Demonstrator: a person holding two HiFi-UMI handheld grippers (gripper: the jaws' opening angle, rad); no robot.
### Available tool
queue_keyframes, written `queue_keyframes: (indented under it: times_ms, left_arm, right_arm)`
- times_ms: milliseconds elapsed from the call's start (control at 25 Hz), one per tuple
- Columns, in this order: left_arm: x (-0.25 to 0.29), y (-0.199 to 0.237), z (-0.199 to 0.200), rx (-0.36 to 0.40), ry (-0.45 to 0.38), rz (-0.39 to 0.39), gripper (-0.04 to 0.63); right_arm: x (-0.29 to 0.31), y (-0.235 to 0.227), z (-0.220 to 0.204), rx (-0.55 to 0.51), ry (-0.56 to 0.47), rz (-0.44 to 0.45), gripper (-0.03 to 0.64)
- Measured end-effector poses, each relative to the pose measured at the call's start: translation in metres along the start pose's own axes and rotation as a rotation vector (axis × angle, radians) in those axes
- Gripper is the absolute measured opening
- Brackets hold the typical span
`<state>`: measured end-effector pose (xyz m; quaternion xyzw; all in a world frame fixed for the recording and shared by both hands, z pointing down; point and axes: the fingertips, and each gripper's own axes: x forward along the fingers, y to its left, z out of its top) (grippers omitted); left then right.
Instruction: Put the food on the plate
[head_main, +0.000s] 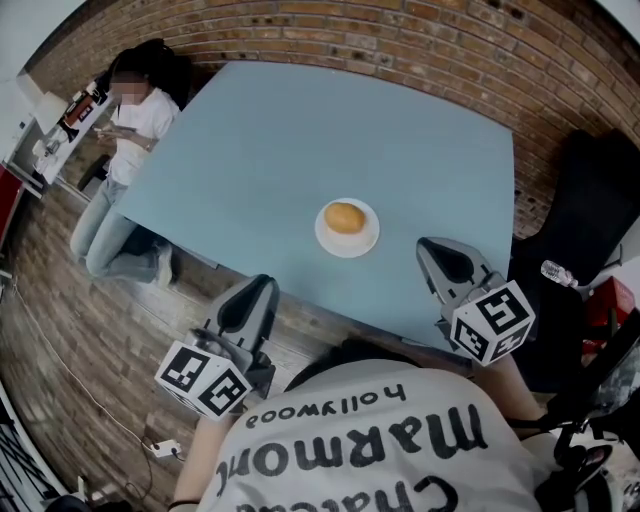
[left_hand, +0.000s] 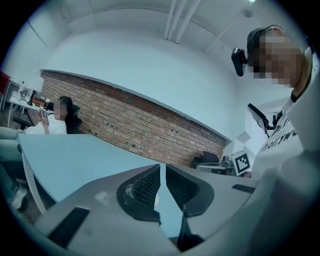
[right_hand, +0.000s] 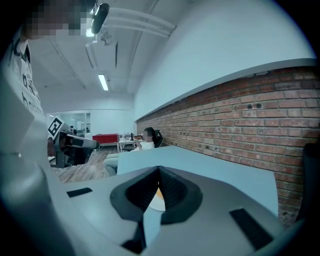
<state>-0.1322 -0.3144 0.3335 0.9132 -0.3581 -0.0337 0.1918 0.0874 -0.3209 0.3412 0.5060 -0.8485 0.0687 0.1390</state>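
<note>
A golden bread roll (head_main: 343, 217) lies on a small white plate (head_main: 365, 241) near the middle of the pale blue table (head_main: 300, 140). Both grippers hover at the table's near edge, close to my body and well short of the plate. The left gripper (head_main: 258, 290) is off the table's front left edge, its jaws together with only a thin slit and nothing between them (left_hand: 163, 172). The right gripper (head_main: 432, 252) sits over the front right corner, jaw tips touching and empty (right_hand: 159, 175). A sliver of the plate (right_hand: 159, 203) shows below its jaws.
A person (head_main: 130, 110) sits at the table's far left corner. A brick wall (head_main: 400, 30) runs behind the table. A black chair (head_main: 590, 200) and a water bottle (head_main: 560, 272) stand at the right. Wooden floor with a cable (head_main: 160, 448) lies to the left.
</note>
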Motion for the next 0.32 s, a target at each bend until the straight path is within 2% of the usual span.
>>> queue_keyframes:
  times_ms: [320]
  left_arm:
    - [-0.0007,-0.0036,0.0027,0.004,-0.005,-0.007,0.039]
  right_arm:
    - [-0.0018,0.0013,0.0000,-0.022,0.012,0.005,0.008]
